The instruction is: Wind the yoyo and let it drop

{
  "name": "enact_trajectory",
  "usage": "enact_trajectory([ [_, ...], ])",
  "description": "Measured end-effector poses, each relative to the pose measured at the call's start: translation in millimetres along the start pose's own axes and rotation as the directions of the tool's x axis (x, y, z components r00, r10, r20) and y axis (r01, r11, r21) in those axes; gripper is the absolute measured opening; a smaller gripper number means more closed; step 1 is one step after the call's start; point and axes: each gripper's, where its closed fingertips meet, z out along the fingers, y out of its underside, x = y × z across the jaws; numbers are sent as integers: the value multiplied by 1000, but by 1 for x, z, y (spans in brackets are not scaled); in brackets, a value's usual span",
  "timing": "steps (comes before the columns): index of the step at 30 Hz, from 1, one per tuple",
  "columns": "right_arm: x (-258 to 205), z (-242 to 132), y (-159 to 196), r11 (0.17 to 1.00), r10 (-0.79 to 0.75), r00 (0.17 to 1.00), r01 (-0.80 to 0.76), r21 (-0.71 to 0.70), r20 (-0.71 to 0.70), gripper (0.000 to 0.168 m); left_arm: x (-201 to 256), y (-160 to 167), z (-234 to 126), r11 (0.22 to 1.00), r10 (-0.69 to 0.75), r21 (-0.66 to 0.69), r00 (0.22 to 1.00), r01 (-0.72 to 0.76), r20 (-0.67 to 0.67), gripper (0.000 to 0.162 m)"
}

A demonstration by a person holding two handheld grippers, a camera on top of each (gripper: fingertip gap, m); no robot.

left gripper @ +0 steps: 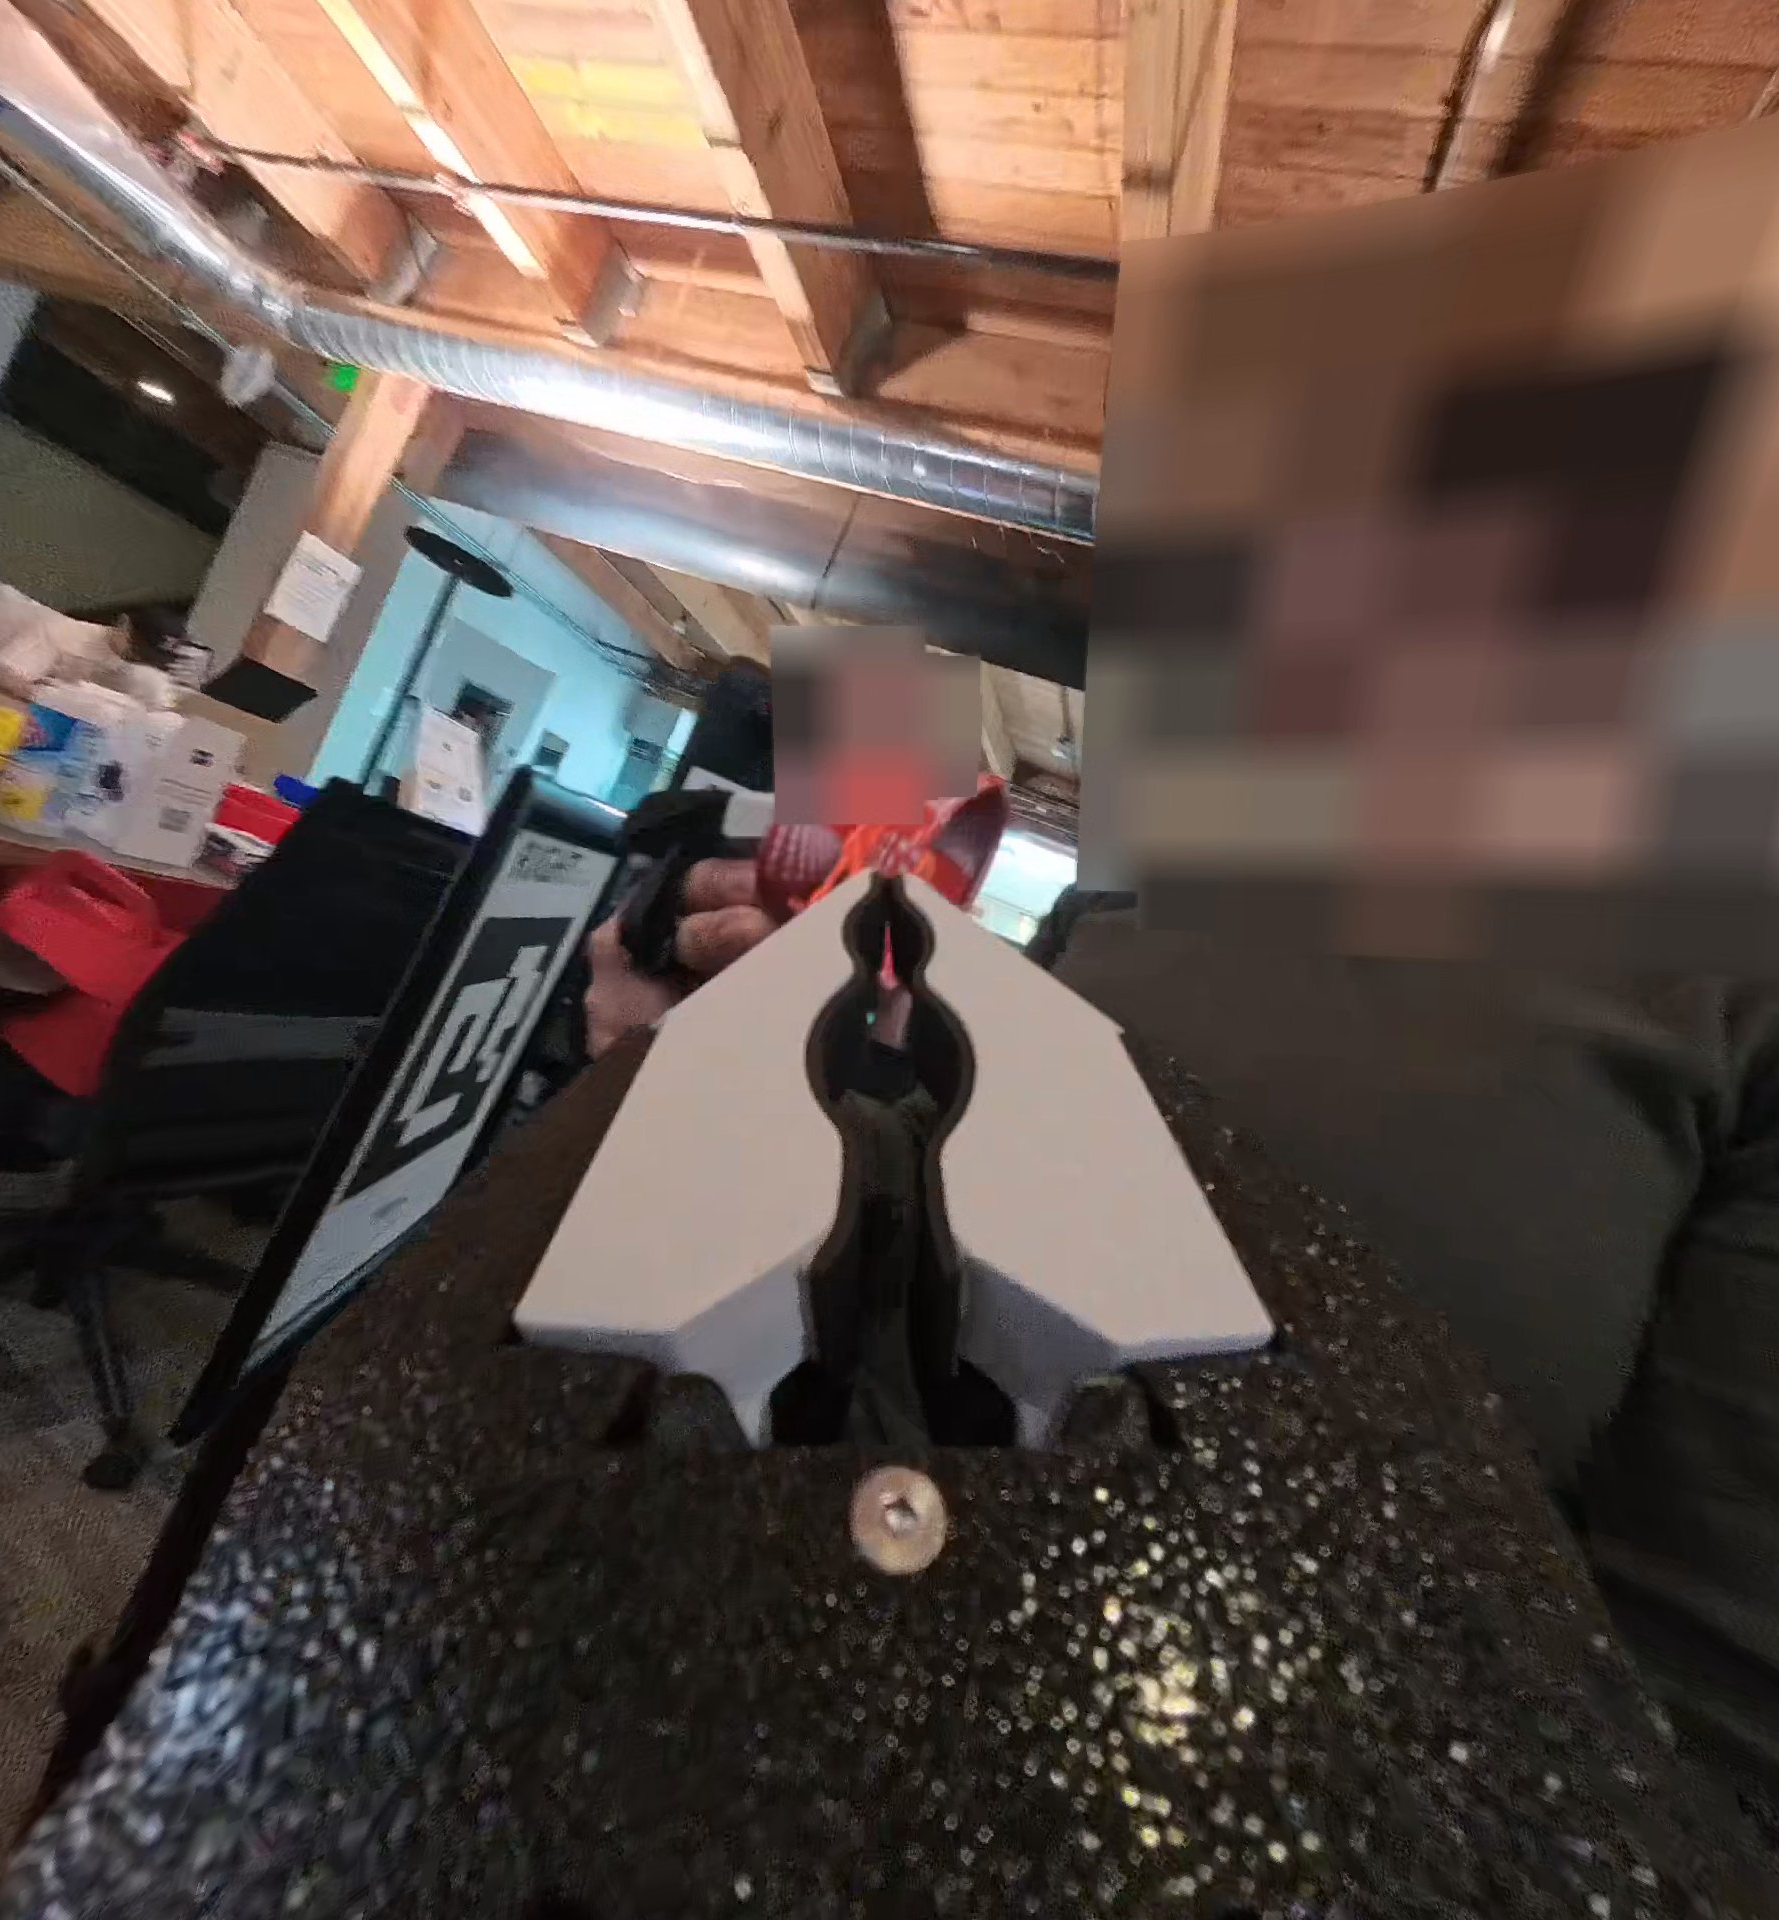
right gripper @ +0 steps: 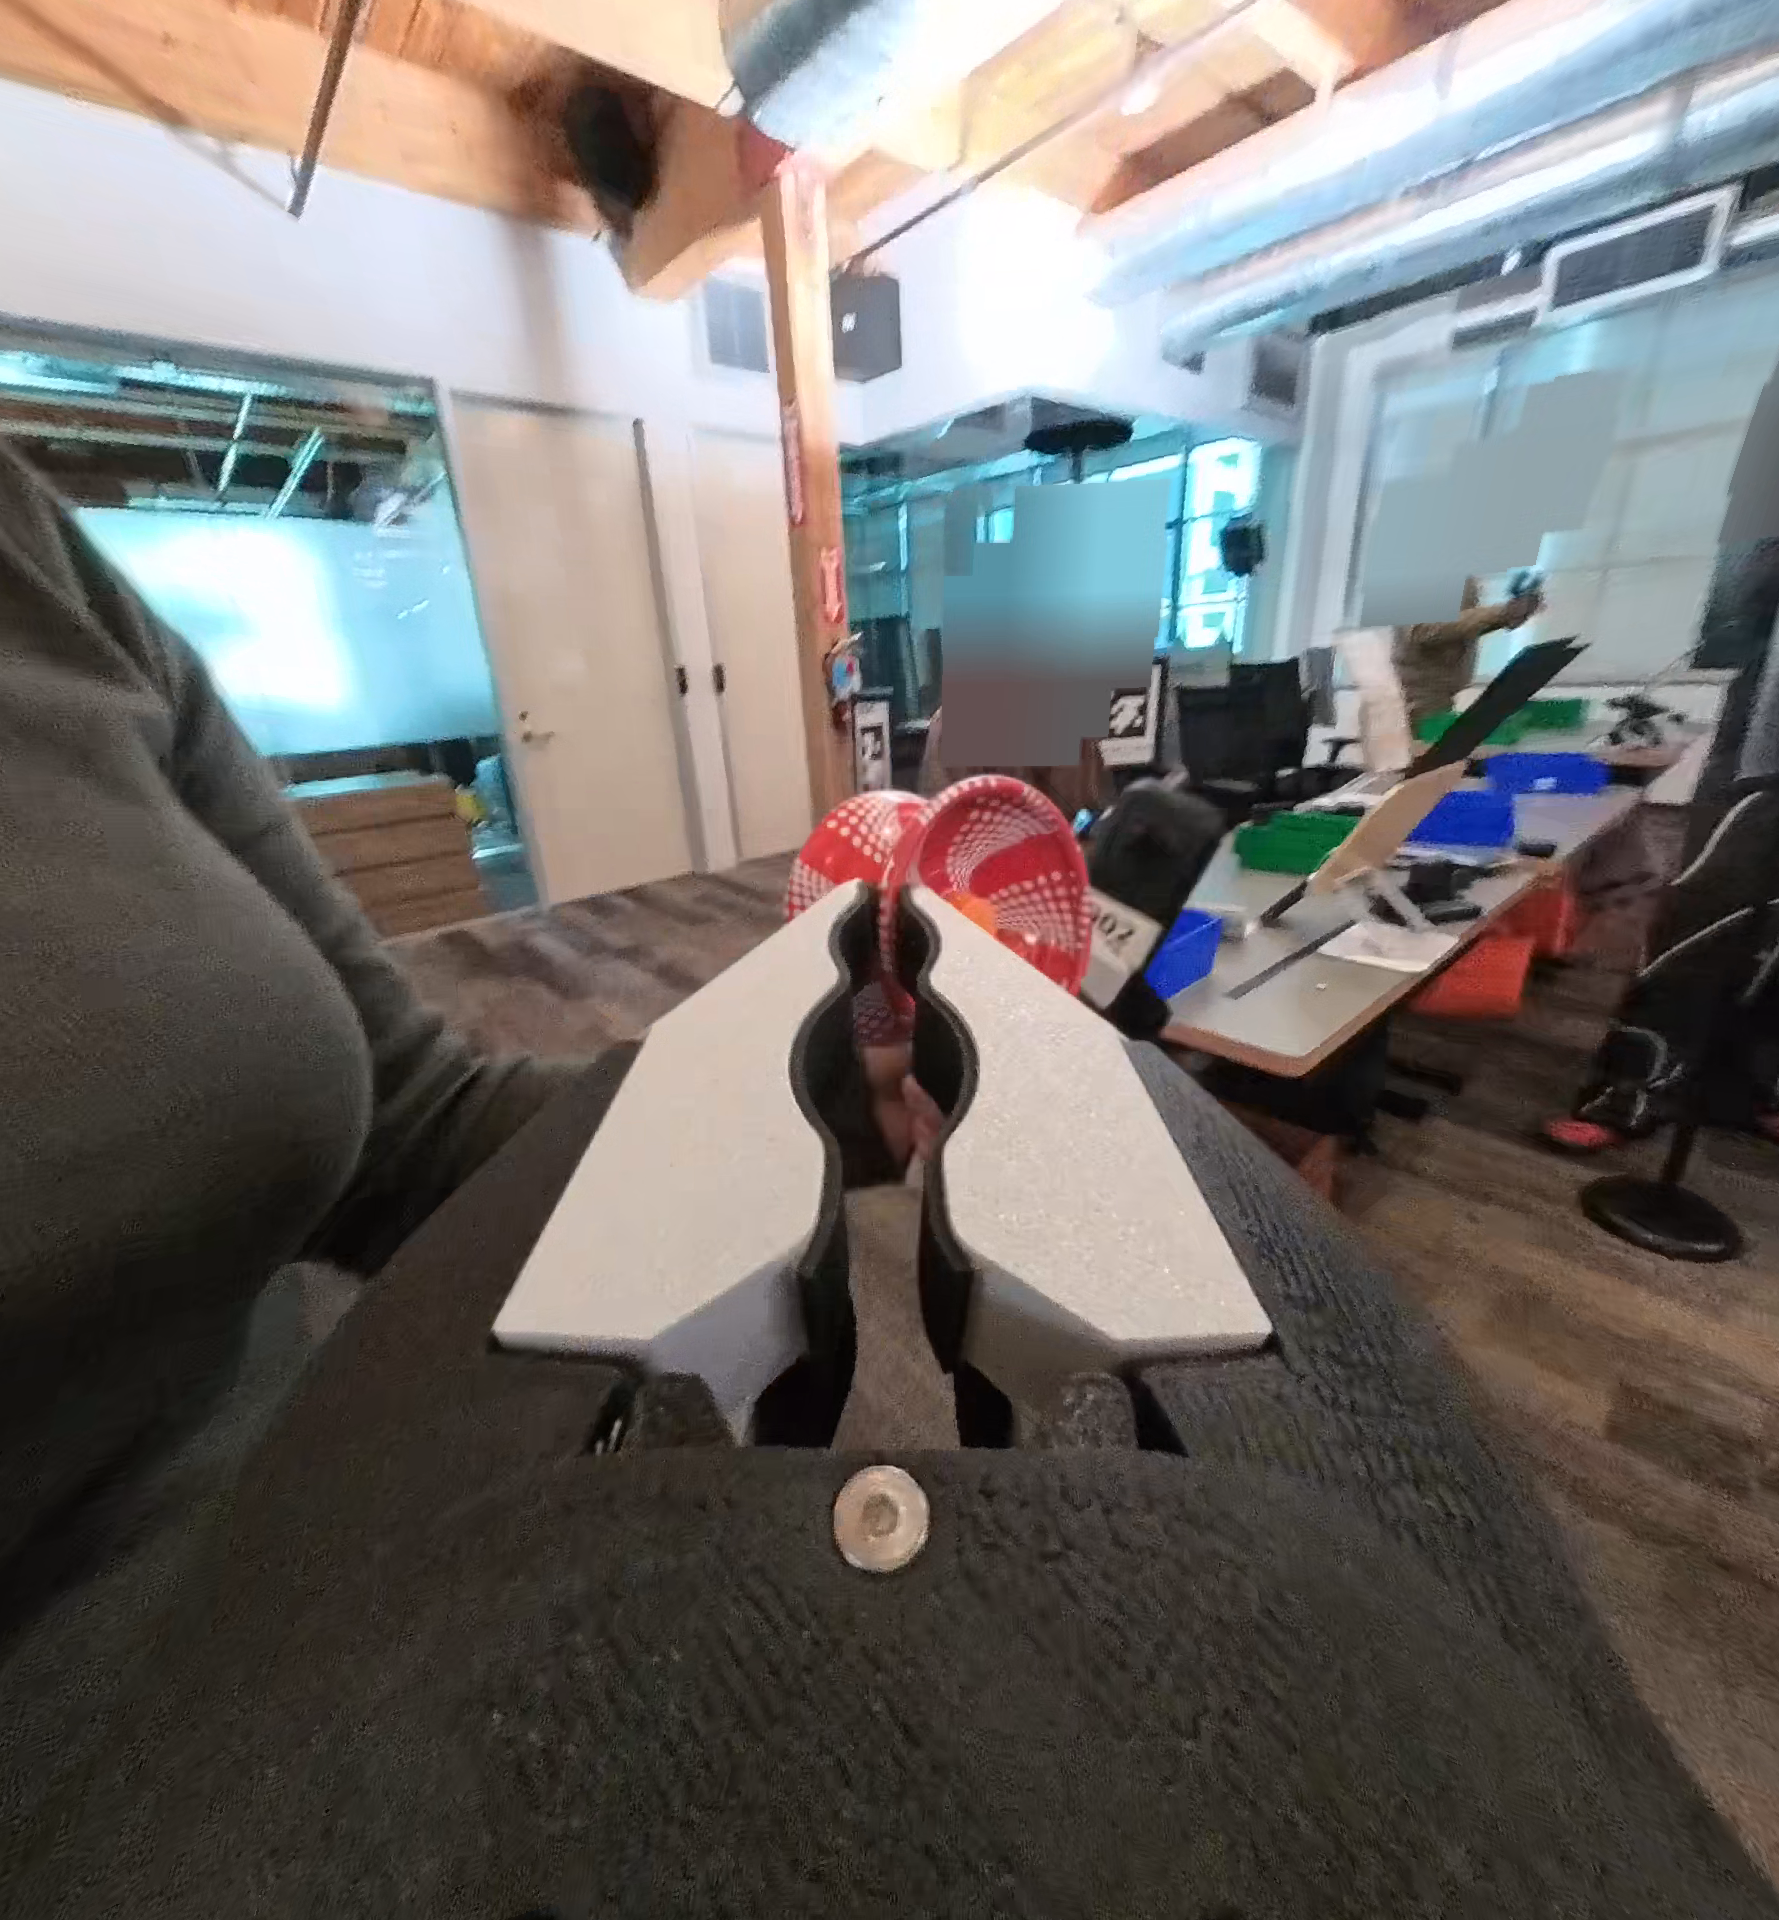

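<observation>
Yoyo dead ahead of both tools

My right tool (right gripper: 890,904) clamps the red yoyo (right gripper: 999,883) at its groove (axle crosswise); my left tool (left gripper: 890,883) is pinched together on the orange string (left gripper: 864,857).

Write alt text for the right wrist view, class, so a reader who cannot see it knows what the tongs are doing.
The right tongs, white with dark inner pads, are shut on the rim of a red yoyo patterned with white dots, held up in the air. Behind it stretches an office with a long grey table carrying blue bins.
</observation>
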Motion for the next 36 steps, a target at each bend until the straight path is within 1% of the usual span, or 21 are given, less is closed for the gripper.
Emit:
enact_trajectory([
  [1, 9, -8, -7, 999, -12, 999, 13, 40, -42, 1, -12, -3, -9, 999, 8, 33, 996, -12, 94, 0],
  [3, 20, -11, -18, 993, -62, 989, 75, 88, -135, 1, -33, -9, -31, 994, 5, 103, 949, -39, 315, 0],
  [5, 29, -13, -27, 982, -134, 961, 161, 99, -240, 1, -48, -17, -58, 982, -40, 174, 841, -65, 540, 0],
  [7, 37, -11, -29, 964, -219, 914, 256, 67, -341, 2, -47, -22, -75, 971, -78, 218, 721, -102, 688, 0],
  [8, 41, -9, -30, 952, -265, 882, 304, 41, -390, 2, -41, -26, -77, 963, -73, 228, 673, -145, 736, 7],
  [9, 44, -8, -30, 937, -311, 848, 348, 9, -429, 2, -31, -33, -76, 953, -56, 232, 642, -193, 764, 22],
  [12, 56, -2, -23, 863, -475, 696, 487, -131, -539, 1, 1, -50, -42, 931, 43, 196, 627, -307, 778, 61],
  [14, 57, 5, -14, 782, -596, 578, 576, -239, -557, 1, 7, -51, -12, 947, 115, 96, 604, -306, 788, 84],
  [16, 54, 15, -7, 655, -727, 429, 667, -356, -536, 1, 4, -45, 12, 964, 172, -17, 577, -265, 798, 98],
  [18, 45, 27, 2, 497, -840, 283, 743, -448, -463, 1, -2, -40, 25, 967, 214, -96, 546, -236, 810, 100],
  [20, 35, 39, 10, 365, -903, 171, 788, -495, -393, 1, -4, -39, 32, 967, 231, -130, 541, -218, 808, 93],
  [22, 26, 47, 16, 265, -935, 89, 818, -510, -343, 1, -5, -35, 33, 974, 217, -137, 561, -181, 799, 74],
  [25, 15, 53, 19, 126, -956, -39, 842, -525, -292, 1, -1, -32, 28, 976, 209, -135, 581, -169, 787, 34],
  [27, 11, 57, 23, 85, -962, -68, 848, -523, -266, 1, 3, -29, 23, 961, 271, -183, 576, -208, 771, 33],
  [29, 7, 60, 28, 110, -967, -21, 867, -486, -255, 2, 6, -26, 19, 932, 358, -258, 550, -254, 754, 32],
  [31, -10, 59, 33, 198, -962, 113, 916, -350, -249, 14, 10, -27, 10, 889, 453, -336, 491, -311, 744, 32],
  [32, -16, 54, 29, 283, -940, 208, 919, -275, -271, 19, 14, -26, 8, 858, 510, -385, 472, -341, 719, 32],
  [33, -18, 48, 21, 406, -889, 337, 893, -195, -308, 22, 19, -26, 7, 819, 570, -431, 452, -379, 686, 31],
  [34, -15, 41, 8, 568, -787, 505, 817, -100, -354, 24, 22, -25, 4, 785, 616, -473, 415, -401, 670, 31],
  [35, -7, 34, -5, 732, -628, 680, 681, 9, -378, 27, 28, -22, 2, 744, 664, -521, 380, -419, 643, 31],
  [36, 4, 30, -17, 862, -427, 825, 495, 109, -370, 30, 31, -22, 2, 695, 714, -564, 340, -446, 612, 31],
])
